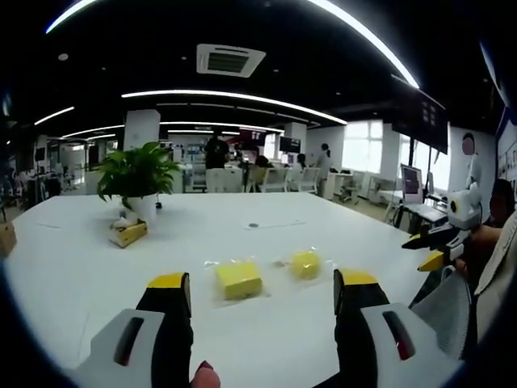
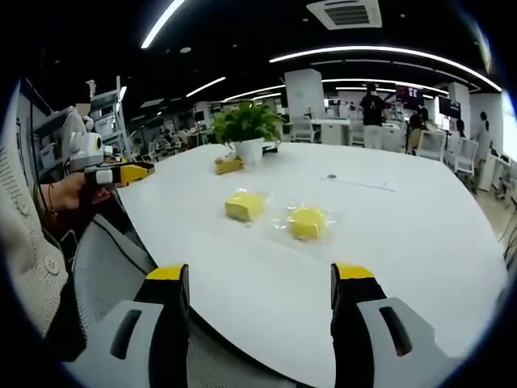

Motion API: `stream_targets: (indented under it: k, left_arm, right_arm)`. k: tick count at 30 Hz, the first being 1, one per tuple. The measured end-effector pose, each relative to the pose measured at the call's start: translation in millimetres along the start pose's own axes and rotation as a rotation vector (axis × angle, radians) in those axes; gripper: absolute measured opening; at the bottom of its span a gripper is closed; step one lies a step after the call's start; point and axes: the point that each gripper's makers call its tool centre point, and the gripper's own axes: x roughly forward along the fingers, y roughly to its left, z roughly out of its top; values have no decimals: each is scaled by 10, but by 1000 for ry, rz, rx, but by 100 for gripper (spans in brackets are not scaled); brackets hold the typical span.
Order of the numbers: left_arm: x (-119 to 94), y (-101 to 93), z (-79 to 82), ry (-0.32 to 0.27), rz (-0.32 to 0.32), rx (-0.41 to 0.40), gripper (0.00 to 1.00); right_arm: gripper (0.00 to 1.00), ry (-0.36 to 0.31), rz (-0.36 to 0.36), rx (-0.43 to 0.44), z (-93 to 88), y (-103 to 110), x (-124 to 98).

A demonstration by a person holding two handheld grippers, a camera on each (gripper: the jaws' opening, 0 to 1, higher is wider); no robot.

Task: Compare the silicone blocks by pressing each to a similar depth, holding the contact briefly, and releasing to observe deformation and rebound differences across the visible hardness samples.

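- In the left gripper view, far left on the white table (image 1: 73, 267), a brownish object sits at the frame edge, cut off, so what it is cannot be told.
- Next comes a potted plant (image 1: 137, 174) in a white pot, with a small yellow item (image 1: 129, 233) just in front of it; its kind is too small to make out.
- The left gripper (image 1: 262, 293) hovers low at the near edge, jaws spread wide apart with nothing between them, yellow tips up; a fingertip peeks in at the bottom rim.
- Between the jaws, further out on the table, lies the square yellow silicone block (image 1: 238, 279) in a clear wrapper, and just beside it to the right the round yellow silicone block (image 1: 305, 263), also wrapped. The two are near but apart.
- Far right, the other gripper comes in, held by a hand; its yellow tips look parted, though it is small and partly cut off.
- In the right gripper view, a sleeve and hand at left hold that other gripper off the table edge.
- The right gripper (image 2: 260, 284) hangs over the table rim, jaws wide open, empty.
- Both blocks lie ahead of it on the table, untouched, well clear of either gripper.
- Background people and desks are blurred.
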Motion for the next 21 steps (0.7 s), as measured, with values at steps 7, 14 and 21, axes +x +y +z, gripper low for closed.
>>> stream_targets:
  k: [7,14,21]
  left_arm:
    - [10,-25,-1,2,-5,1,71]
    - [2,-20,-12,4,-2,0,71]
    - [18,-31,4,5,-7,2,71]
  right_arm:
    - [66,7,-7,8,-31,-11,-9]
    - [66,-10,2,25,57,20,-14]
    - [66,-31,11,20,197,2,-6]
